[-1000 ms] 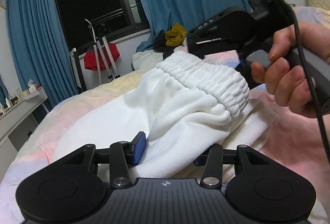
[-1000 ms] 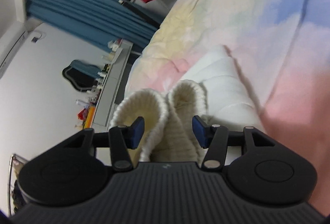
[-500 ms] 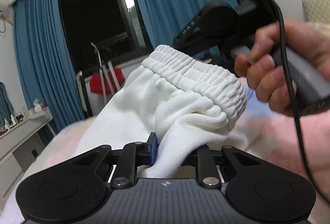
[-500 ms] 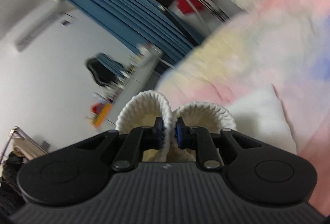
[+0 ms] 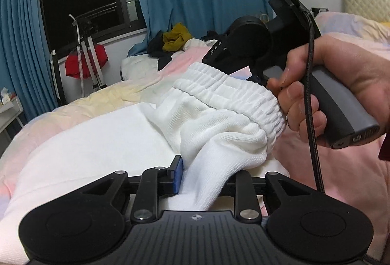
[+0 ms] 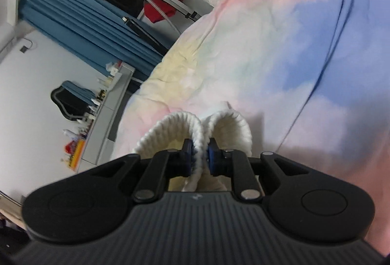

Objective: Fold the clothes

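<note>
Left wrist view shows the left claw (image 5: 203,178) clamped on a thick fold of the white garment (image 5: 102,143), the blue pad of one finger pressed against the knit while the other finger is mostly buried behind the cloth. The jaws stand only as far apart as the bunched fabric forces them. From that grip the fabric rises to the ribbed elastic waistband (image 5: 231,96), lifted above the rest of the garment, which lies spread over the pastel bedspread (image 5: 341,167). At the far end of the waistband sits the right claw's black body, held by the right hand (image 5: 341,91) wrapped around its grey handle; its tips are hidden behind the band in this view.

Right wrist view settles it — the right claw (image 6: 200,159) is pinched nearly shut on the waistband (image 6: 195,128), the ribbed edge squeezed between both blue pads and bulging into two loops on either side. Beyond lie the bedspread (image 6: 280,45), blue curtains (image 6: 97,28) and a white counter (image 6: 114,94) with small bottles.
</note>
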Available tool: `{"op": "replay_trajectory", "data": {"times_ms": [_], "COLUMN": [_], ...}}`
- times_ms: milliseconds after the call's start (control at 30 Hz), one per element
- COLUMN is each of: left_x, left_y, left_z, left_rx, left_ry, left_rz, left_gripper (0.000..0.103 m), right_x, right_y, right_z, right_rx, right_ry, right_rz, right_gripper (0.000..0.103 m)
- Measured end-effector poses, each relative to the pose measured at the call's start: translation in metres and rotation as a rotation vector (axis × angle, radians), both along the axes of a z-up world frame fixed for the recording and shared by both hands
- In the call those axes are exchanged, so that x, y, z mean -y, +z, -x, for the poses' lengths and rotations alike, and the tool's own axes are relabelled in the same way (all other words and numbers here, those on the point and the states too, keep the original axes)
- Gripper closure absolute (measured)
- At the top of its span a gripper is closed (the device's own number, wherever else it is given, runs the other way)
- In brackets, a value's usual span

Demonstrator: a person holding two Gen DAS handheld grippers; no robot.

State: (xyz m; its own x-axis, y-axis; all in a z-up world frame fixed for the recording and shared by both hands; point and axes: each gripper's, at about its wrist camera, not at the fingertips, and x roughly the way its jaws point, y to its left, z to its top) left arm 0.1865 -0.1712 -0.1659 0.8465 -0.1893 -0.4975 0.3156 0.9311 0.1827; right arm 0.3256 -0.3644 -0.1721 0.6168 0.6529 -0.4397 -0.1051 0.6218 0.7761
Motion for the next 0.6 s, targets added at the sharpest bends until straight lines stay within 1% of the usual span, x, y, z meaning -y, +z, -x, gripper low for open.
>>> {"op": "replay_trajectory", "data": {"times_ms": [67, 133, 200, 233, 300, 333, 367, 400, 433, 467, 500, 567, 600], "left_x": [-0.004, -0.008, -0.013, -0.018, -0.027, -0.033, -0.042, -0.051, -0.058, -0.066, -0.075, -0.093, -0.101], "left_y": [0.003, 0.007, 0.012, 0.017, 0.028, 0.033, 0.038, 0.043, 0.048, 0.053, 0.059, 0.07, 0.076], "left_z": [0.0, 0.003, 0.007, 0.011, 0.025, 0.032, 0.038, 0.046, 0.055, 0.062, 0.066, 0.077, 0.084], "left_rx": [-0.011, -0.012, -0.01, -0.01, -0.016, -0.019, -0.021, -0.022, -0.022, -0.02, -0.015, -0.002, 0.005], "left_ry": [0.004, -0.003, -0.016, -0.017, -0.002, 0.007, 0.017, 0.029, 0.041, 0.052, 0.063, 0.088, 0.101], "left_rz": [0.021, 0.025, 0.022, 0.032, 0.069, 0.095, 0.129, 0.159, 0.184, 0.206, 0.23, 0.289, 0.319], "left_gripper": [0.075, 0.073, 0.067, 0.066, 0.056, 0.053, 0.046, 0.04, 0.038, 0.036, 0.032, 0.028, 0.025], "right_x": [-0.001, 0.002, 0.005, 0.006, 0.011, 0.014, 0.018, 0.021, 0.022, 0.023, 0.023, 0.021, 0.02], "right_y": [0.004, 0.007, 0.014, 0.02, 0.035, 0.042, 0.05, 0.056, 0.062, 0.066, 0.069, 0.072, 0.072], "right_z": [0.001, 0.005, 0.01, 0.016, 0.028, 0.036, 0.044, 0.054, 0.063, 0.072, 0.081, 0.097, 0.104], "right_rx": [0.016, 0.019, 0.027, 0.045, 0.097, 0.128, 0.156, 0.18, 0.199, 0.215, 0.227, 0.239, 0.241], "right_ry": [0.01, 0.012, 0.005, -0.005, -0.041, -0.067, -0.092, -0.115, -0.131, -0.143, -0.151, -0.168, -0.178], "right_rz": [0.002, -0.016, -0.033, -0.028, -0.002, 0.009, 0.016, 0.021, 0.027, 0.035, 0.044, 0.055, 0.052], "right_gripper": [0.085, 0.085, 0.084, 0.084, 0.084, 0.083, 0.08, 0.072, 0.058, 0.042, 0.034, 0.019, 0.018]}}
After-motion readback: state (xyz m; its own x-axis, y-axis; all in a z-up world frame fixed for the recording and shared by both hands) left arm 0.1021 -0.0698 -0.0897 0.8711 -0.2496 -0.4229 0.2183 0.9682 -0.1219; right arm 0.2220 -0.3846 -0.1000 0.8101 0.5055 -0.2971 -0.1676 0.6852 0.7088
